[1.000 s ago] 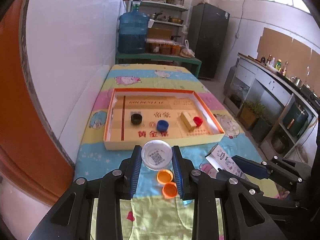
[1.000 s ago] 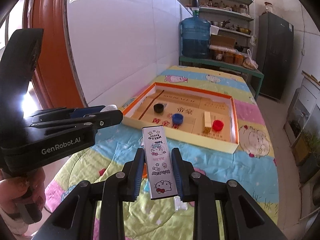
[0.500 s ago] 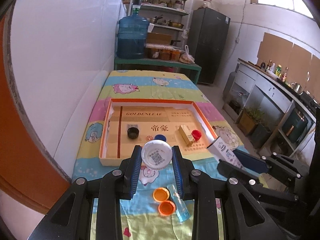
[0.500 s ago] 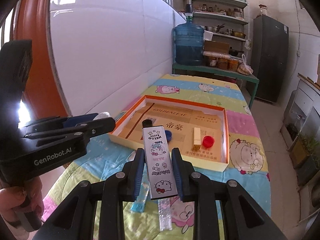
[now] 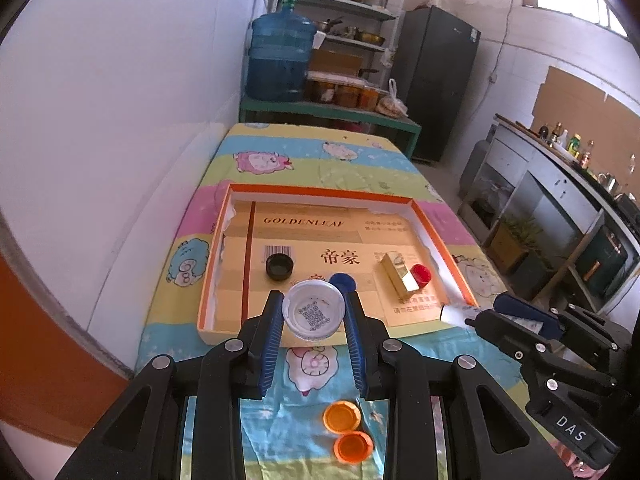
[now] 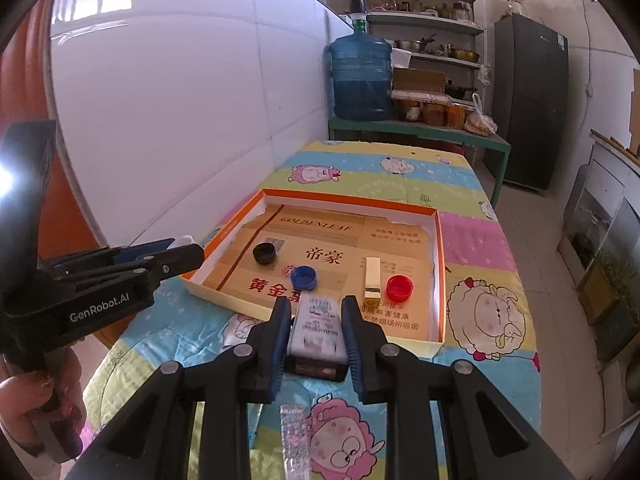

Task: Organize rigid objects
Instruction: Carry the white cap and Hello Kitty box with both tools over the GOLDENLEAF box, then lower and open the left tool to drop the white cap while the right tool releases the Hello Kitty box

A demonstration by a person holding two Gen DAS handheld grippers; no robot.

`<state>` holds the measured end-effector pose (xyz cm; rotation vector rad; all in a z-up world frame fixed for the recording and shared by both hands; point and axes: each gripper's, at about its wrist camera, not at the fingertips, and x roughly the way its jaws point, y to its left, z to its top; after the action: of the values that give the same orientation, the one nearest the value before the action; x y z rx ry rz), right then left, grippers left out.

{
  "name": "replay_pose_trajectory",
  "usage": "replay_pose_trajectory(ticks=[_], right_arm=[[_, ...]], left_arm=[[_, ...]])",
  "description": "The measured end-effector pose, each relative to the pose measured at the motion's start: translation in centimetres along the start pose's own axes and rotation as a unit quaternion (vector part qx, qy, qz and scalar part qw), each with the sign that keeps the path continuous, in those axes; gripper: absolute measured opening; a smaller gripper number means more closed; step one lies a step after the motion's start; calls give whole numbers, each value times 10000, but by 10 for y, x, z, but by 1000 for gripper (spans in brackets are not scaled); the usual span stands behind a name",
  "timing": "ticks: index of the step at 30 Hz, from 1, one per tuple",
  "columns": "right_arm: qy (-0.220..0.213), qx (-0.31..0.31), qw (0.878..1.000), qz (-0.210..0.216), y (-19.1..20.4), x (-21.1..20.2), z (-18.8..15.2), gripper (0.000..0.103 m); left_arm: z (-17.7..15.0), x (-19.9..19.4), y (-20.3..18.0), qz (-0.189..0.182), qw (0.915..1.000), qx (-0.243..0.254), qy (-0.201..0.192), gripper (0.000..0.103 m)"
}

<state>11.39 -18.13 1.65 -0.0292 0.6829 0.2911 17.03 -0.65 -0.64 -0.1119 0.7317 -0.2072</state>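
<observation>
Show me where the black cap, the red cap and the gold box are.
black cap (image 5: 279, 266), left wrist view, on its hollow centre.
red cap (image 6: 399, 286), right wrist view, on its middle.
gold box (image 6: 373, 275), right wrist view, on its top face.

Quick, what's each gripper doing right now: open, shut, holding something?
Left gripper: shut on the white lid, held over the tray's near edge.
Right gripper: shut on the small printed box.

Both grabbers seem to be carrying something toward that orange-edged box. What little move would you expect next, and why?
Probably a short carry forward over the tray, then release. The left gripper clamps a white lid above the near rim; the right gripper holds a small printed box. Other caps already lie inside.
</observation>
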Motion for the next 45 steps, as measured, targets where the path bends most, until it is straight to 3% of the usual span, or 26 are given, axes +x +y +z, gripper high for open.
replay_pose_trajectory(ticks=[6, 28, 45], right_arm=[[185, 30, 9998, 40, -9, 26, 0, 26], [195, -15, 9998, 34, -29, 112, 34, 26], [354, -58, 9992, 164, -27, 149, 38, 26]], left_arm=[[2, 26, 2, -7, 9999, -27, 151, 31], [11, 100, 5, -46, 9987, -22, 508, 31], [3, 134, 7, 119, 9960, 55, 885, 31]])
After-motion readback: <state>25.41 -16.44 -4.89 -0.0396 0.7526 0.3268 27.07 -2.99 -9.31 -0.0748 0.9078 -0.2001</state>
